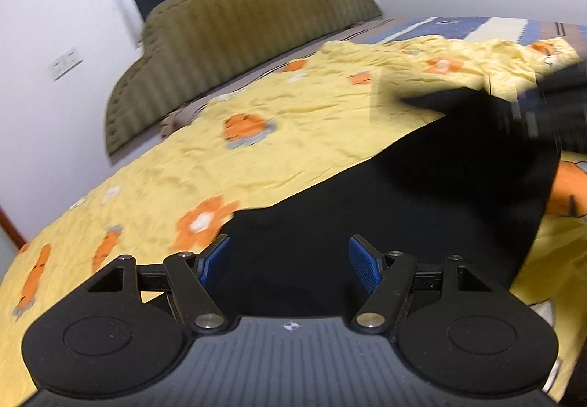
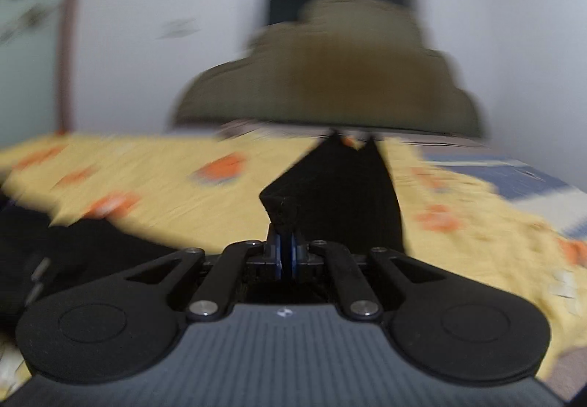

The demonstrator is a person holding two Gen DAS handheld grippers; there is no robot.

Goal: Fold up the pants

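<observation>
White walls and an olive, ribbed, cloud-shaped headboard (image 1: 234, 36) back a bed with a crinkly yellow blanket (image 1: 154, 164) printed with orange flowers. Black pants (image 1: 422, 209) lie spread flat on it. Only the left wrist view shows that spread, plus the left gripper (image 1: 290, 260) with blue ridged pads gaping wide over the fabric, holding nothing. The right wrist view — pretty blurry — shows the right gripper (image 2: 287, 254) pinched tight on a bunched, lifted edge of the pants.
</observation>
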